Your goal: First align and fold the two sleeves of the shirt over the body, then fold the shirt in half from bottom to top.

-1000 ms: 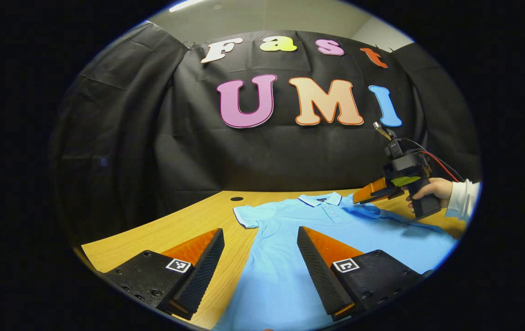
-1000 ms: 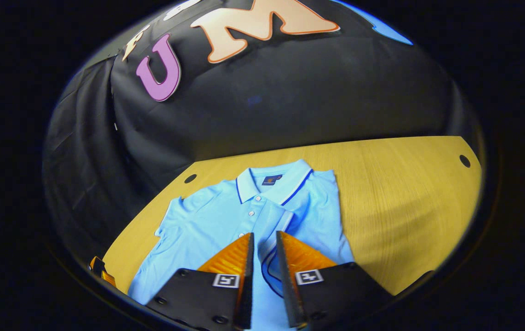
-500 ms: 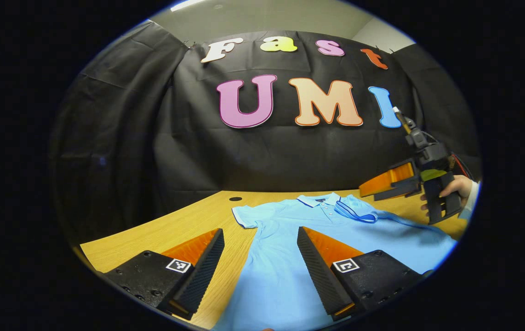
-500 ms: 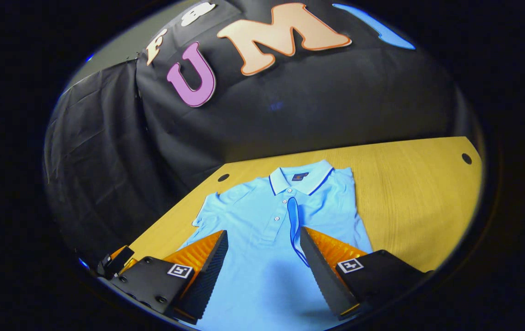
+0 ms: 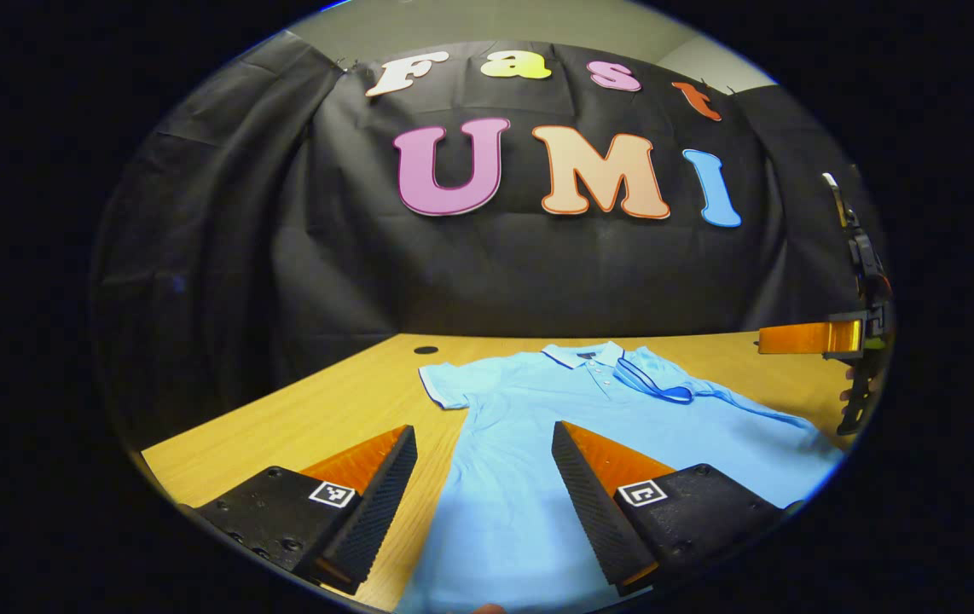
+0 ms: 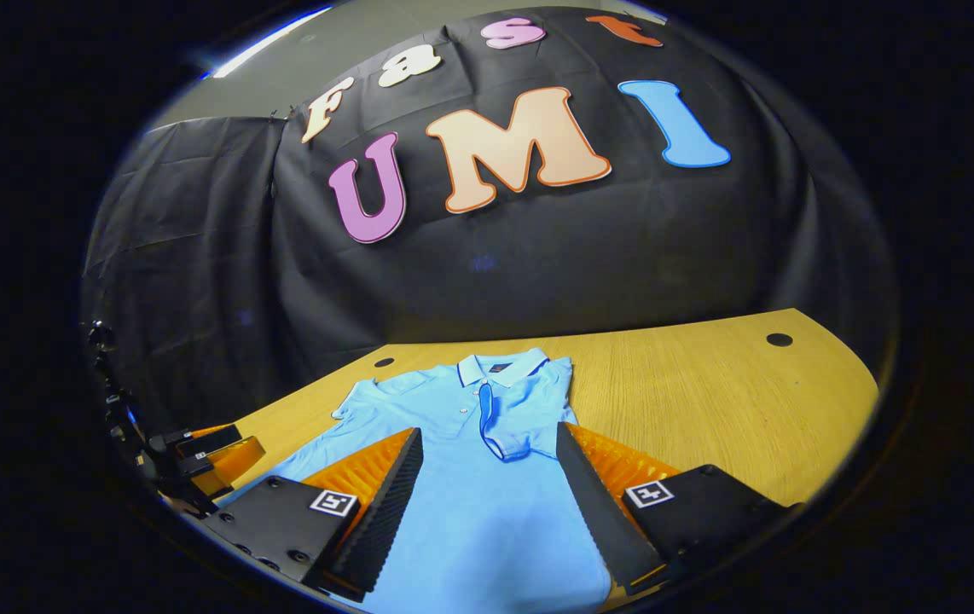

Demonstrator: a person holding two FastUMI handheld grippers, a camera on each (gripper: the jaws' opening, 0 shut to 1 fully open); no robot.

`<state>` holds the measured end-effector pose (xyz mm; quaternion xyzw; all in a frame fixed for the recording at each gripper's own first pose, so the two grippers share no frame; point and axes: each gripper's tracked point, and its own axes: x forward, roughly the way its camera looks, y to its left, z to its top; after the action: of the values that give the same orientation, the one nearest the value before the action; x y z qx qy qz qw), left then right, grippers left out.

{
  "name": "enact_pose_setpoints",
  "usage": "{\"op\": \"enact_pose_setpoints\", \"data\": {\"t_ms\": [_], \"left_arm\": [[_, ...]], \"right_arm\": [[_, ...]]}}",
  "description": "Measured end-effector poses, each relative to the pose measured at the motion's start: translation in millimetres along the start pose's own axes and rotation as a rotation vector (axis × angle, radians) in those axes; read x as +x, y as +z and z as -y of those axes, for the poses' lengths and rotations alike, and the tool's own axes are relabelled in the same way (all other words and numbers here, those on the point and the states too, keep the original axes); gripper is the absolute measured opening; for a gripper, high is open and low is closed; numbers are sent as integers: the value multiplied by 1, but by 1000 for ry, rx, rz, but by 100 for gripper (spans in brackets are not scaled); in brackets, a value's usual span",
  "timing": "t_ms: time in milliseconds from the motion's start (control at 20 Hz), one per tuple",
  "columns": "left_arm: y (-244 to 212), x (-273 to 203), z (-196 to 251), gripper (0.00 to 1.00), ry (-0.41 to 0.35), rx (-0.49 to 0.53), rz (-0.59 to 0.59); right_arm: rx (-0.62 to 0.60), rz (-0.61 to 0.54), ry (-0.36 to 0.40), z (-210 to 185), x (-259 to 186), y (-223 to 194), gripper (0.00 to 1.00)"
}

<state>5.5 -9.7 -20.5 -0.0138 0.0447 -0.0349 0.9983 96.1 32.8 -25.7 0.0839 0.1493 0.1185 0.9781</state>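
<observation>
Left gripper view: left gripper (image 5: pixel 483 477) wide open, empty, above hem end of light-blue polo shirt (image 5: pixel 538 443). Shirt flat on wooden table (image 5: pixel 299 426), long axis toward 12-1 o'clock, collar (image 5: pixel 582 354) far end. Near sleeve (image 5: pixel 444 388) unfolded at 11 o'clock; other sleeve (image 5: pixel 653 384) lies over chest. Step in hand, probably: pinch cuff, carry it across, align with folded one.

Right gripper view: right gripper (image 6: pixel 487 495) wide open, empty, over shirt body (image 6: pixel 470 477). Collar (image 6: pixel 500 368) at 12 o'clock. Left gripper (image 6: pixel 197 465) at 8 o'clock.
</observation>
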Motion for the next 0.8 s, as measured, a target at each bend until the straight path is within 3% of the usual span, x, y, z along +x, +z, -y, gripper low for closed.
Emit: {"op": "enact_pose_setpoints", "data": {"t_ms": [300,650,800], "left_arm": [[-15,34,-34,95,-4,-38,-175],[16,83,-63,95,-41,-153,-275],[32,110,-77,95,-46,-143,-292]], "right_arm": [[-12,32,-6,8,-33,-7,98],[20,46,-19,19,-44,-12,98],[22,49,-36,27,-41,-13,98]]}}
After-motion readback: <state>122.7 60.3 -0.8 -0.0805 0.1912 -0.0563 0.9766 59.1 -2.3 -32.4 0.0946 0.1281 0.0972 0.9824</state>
